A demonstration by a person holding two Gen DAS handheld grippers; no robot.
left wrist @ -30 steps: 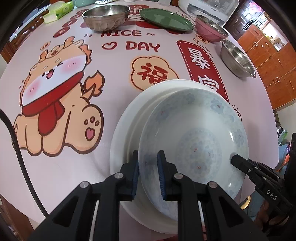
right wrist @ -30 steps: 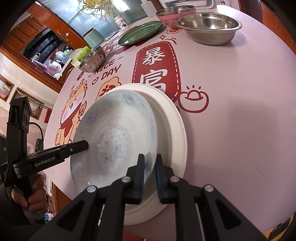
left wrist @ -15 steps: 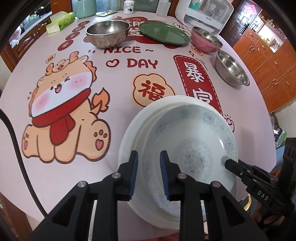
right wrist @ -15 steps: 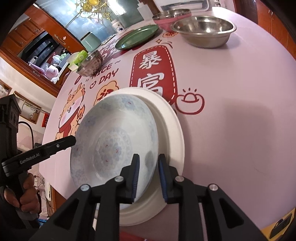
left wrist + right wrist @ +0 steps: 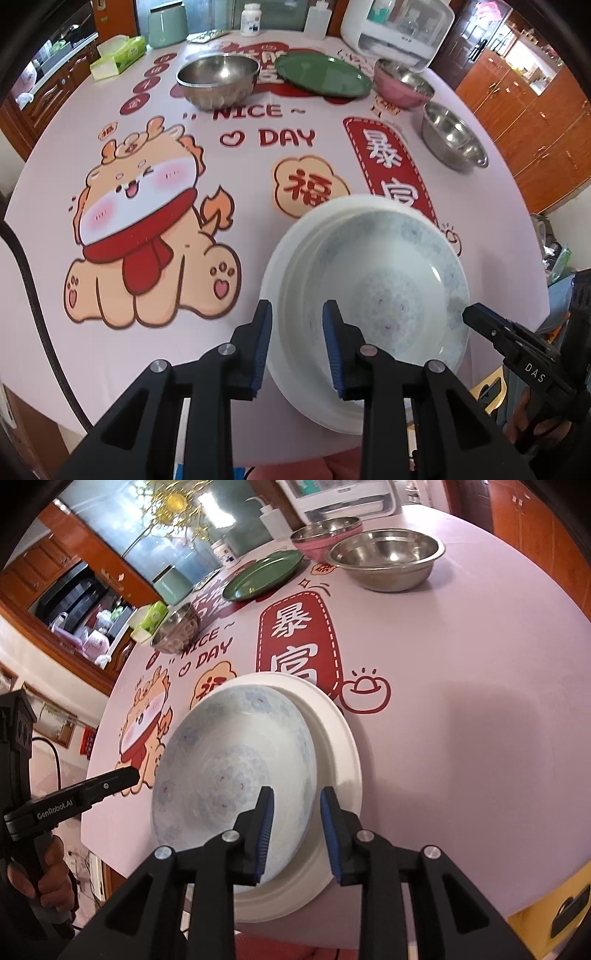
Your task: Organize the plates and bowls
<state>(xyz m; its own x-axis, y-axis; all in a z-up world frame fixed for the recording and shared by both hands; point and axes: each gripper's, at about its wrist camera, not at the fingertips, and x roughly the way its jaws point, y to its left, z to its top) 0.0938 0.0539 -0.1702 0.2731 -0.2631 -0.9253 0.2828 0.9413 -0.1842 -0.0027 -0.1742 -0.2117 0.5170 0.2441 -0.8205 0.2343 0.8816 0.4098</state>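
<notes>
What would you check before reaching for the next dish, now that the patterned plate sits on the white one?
1. Blue-patterned white plate resting in plain white plate: ok, though off-centre.
2. Left tool free of the rim: ok, jaws opening, not pressing.
3. Right tool free: ok, jaws opening.
4. Stack fully on the table: not ok, it overhangs the near edge.
5. Round green plate unobstructed: ok.
6. Plates chipped: cannot tell.

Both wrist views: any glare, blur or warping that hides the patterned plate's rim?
Left wrist view: fisheye bends the table edge; the blue-patterned white plate is slightly soft, with mild sheen, its rim readable. Right wrist view: the same plate is sharper, while the background cabinets are blurred and the steel bowl glints.
</notes>
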